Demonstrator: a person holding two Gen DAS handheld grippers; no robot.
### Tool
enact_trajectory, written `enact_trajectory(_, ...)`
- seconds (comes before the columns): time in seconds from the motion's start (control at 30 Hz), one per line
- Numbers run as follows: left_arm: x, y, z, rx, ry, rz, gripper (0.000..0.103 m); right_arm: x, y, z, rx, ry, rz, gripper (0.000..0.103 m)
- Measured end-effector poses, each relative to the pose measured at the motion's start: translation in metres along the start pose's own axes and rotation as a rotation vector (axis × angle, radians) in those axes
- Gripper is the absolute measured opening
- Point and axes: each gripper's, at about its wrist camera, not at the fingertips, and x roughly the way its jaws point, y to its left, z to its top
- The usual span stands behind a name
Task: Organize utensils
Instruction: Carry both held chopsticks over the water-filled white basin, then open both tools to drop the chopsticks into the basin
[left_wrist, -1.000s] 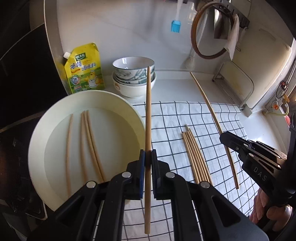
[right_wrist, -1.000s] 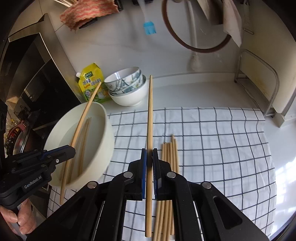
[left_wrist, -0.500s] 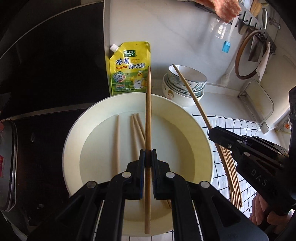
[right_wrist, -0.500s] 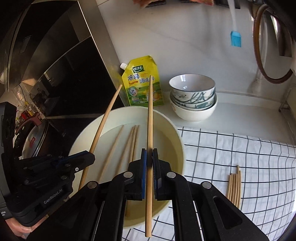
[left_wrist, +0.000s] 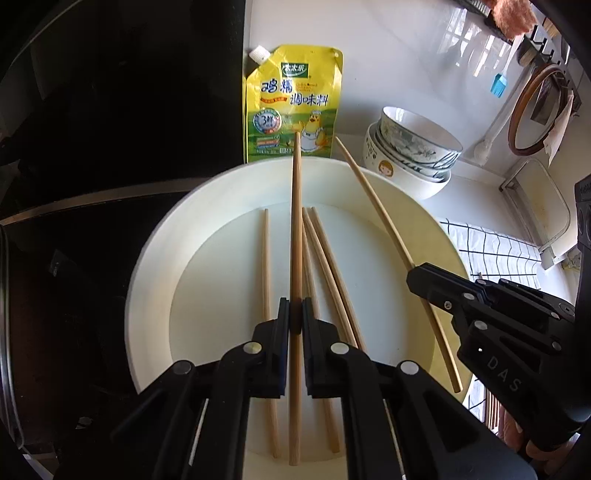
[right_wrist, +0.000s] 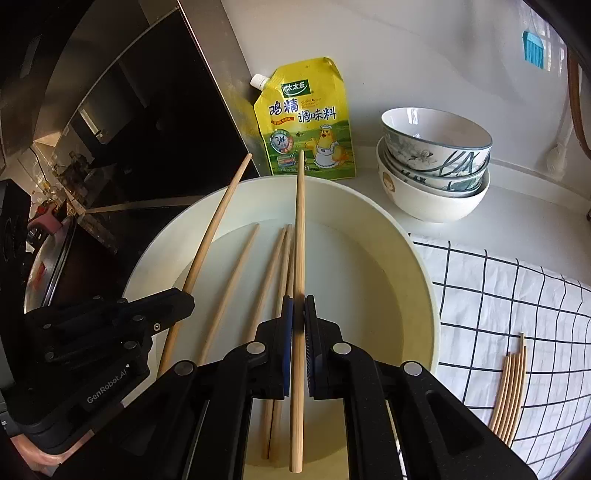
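Bright daylight, coming from the upper right: window reflection shows as glare on the glossy wall (left_wrist: 436, 55) in left wrist view, w/ a paler patch top right in right wrist view. White basin (right_wrist: 413, 258) is evenly lit, no blown highlights; chopsticks in it throw only thin soft shadows. Left of the basin the black stove area (left_wrist: 92, 147) goes very dark, nearly no detail in left view; in right view it holds mirror-like reflections. Both pics sharp at centre, no motion blur. Strong fisheye bend: checked cloth (right_wrist: 517, 314) lines curve, straight sticks bow near edges. Corners vignette to black. Gripper bodies close to lens look slightly soft.
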Motion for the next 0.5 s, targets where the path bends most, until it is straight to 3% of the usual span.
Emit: enact_trajectory(0.5,0.029,0.008,-0.011,0.006,0.102,0.03,0.007,0.026,0.007,-0.024,-0.002,0.111,0.005,0.006)
